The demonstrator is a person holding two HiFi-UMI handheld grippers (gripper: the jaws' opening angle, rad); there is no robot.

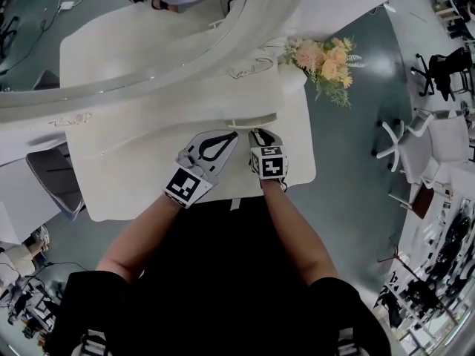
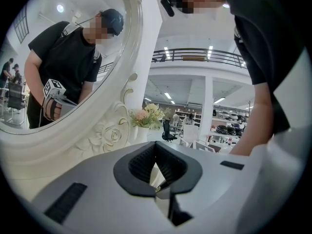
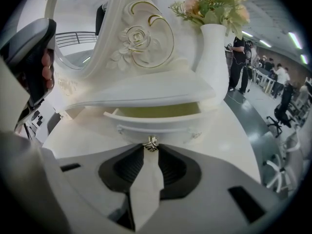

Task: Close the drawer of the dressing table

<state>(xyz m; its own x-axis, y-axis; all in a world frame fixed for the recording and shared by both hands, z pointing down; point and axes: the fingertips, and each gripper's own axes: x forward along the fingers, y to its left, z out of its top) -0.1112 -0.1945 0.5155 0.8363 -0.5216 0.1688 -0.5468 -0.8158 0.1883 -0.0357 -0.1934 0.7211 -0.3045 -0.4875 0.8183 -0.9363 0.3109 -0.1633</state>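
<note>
Centre frame: right gripper (image 3: 151, 151) pinched on knob (image 3: 152, 143) of part-open drawer (image 3: 161, 125). Lower centre: left gripper (image 2: 157, 188) closed, empty.

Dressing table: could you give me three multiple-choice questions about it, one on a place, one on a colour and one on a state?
1. Where does the vase stand?
A. on a chair
B. on the table, beside the mirror
C. on the floor

2. What colour is the table?
A. white
B. black
C. red

3. How is the drawer?
A. shut
B. lifted out
C. partly open

Answers:
1 B: the vase stands on the top, next to the mirror's frame.
2 A: the top, the drawer and the frame are all white.
3 C: the drawer's front stands out from under the top and its inside shows.
</note>
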